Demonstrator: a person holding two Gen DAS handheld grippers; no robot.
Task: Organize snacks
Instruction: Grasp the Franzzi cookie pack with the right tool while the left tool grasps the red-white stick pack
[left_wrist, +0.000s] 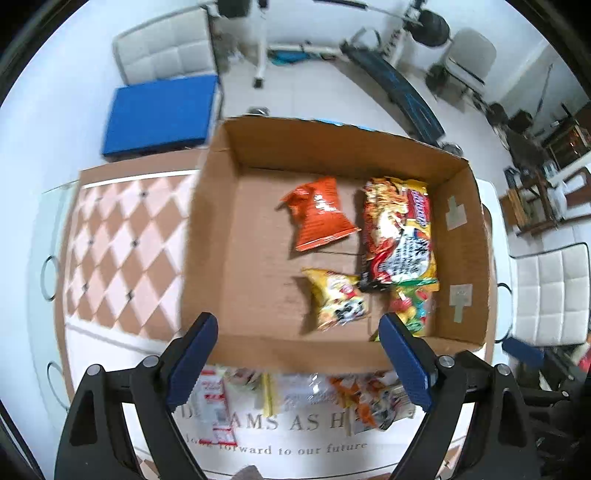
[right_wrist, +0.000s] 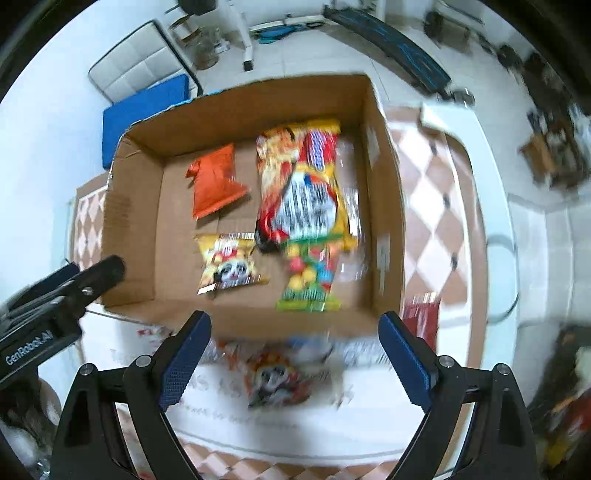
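An open cardboard box (left_wrist: 207, 258) (right_wrist: 384, 206) stands on the table below both grippers. Inside lie an orange bag (left_wrist: 317, 218) (right_wrist: 216, 181), a large red and yellow noodle pack (left_wrist: 399, 236) (right_wrist: 303, 192), a small yellow bag (left_wrist: 336, 299) (right_wrist: 229, 264) and a green and yellow candy pack (left_wrist: 415, 310) (right_wrist: 314, 277). My left gripper (left_wrist: 299, 362) hangs open above the box's near wall, holding nothing. My right gripper (right_wrist: 295, 358) is open and empty over the same wall. Loose snack packs (left_wrist: 369, 402) (right_wrist: 275, 376) lie on the table in front of the box.
A white mat with lettering (left_wrist: 295, 435) lies under the loose packs, and a red pack (right_wrist: 421, 317) sits at the box's right corner. The left gripper's black body (right_wrist: 55, 306) shows at the left. White chairs (left_wrist: 550, 291), a blue cushion (left_wrist: 159, 114) and exercise gear surround the checked table.
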